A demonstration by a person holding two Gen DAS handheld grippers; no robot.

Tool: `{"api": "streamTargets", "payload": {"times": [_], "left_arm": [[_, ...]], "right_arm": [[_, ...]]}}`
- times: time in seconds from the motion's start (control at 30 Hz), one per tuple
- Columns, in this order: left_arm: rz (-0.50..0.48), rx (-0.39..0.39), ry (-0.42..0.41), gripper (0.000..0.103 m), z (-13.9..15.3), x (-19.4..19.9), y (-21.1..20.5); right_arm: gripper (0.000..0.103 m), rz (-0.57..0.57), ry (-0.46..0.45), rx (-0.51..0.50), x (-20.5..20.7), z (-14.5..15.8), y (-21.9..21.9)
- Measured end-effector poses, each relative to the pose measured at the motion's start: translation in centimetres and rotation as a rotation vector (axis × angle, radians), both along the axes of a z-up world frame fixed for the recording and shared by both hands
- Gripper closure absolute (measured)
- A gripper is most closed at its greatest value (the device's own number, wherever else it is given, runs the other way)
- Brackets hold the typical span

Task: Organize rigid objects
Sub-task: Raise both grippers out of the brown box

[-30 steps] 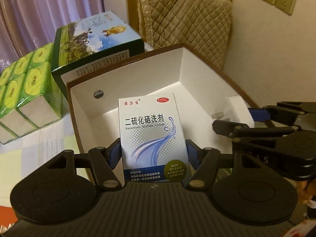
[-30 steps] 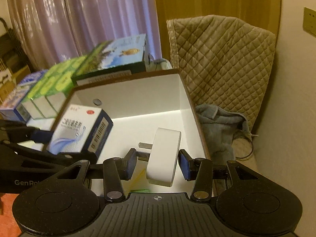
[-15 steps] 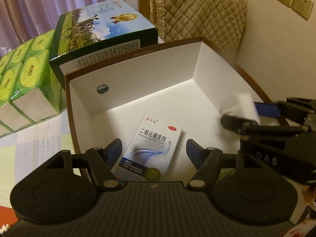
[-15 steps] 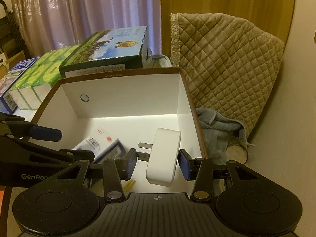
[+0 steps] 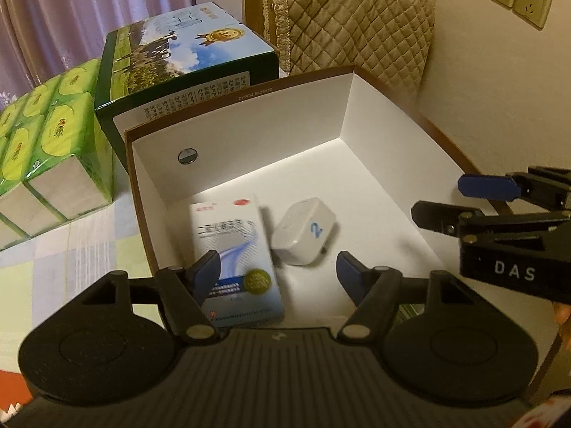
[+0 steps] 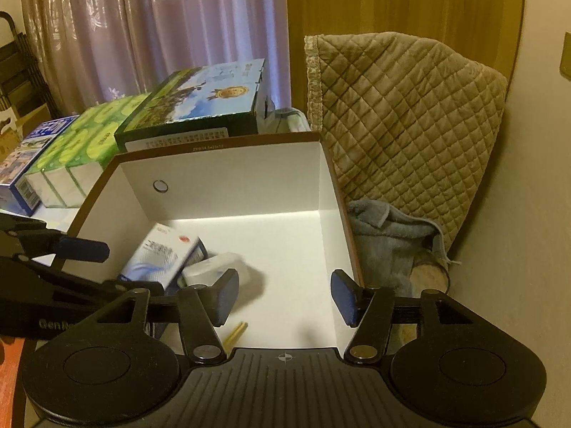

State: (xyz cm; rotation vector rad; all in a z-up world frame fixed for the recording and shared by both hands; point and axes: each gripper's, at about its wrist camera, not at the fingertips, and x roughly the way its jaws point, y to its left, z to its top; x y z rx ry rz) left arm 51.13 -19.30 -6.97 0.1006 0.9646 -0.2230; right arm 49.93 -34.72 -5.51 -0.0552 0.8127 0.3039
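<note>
white and blue medicine carton (image 5: 237,260) lying inside the open white-lined box (image 5: 246,149), just beside a white plug adapter (image 5: 303,237) marked with a blue 2; both motion-blurred, print unreadable. left gripper (image 5: 278,274) jaws spread, holding nothing. right gripper (image 6: 285,296) jaws opening, nothing between. pale checked tablecloth (image 5: 71,249) underneath; green tissue packs (image 5: 43,149), quilted cover (image 6: 403,121), curtains (image 6: 160,28) behind.

medicine carton (image 5: 237,249) beside white plug (image 5: 303,237)

Medicine carton (image 5: 235,249) left of plug adapter (image 5: 305,230); both in box (image 5: 242,121).
</note>
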Motion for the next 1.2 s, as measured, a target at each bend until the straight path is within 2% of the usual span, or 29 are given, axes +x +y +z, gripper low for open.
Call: {"api": "streamTargets", "payload": {"times": [0.33,0.8,1.2], "left_arm": [[-0.003,-0.037,-0.015,0.034,1.5,-2.6,0.4],[0.022,-0.079,-0.055,0.035,5.1,-8.8,1.2],[0.111,-0.121,-0.088,0.035,7.3,-15.3,4.1]], "right_arm": [[0.046,0.012,0.013,0.038,-2.7,1.0,-0.6],[0.035,0.018,0.010,0.126,-7.3,3.7,-1.8],[0.033,0.028,0.024,0.204,-11.9,4.8,-1.2]]}}
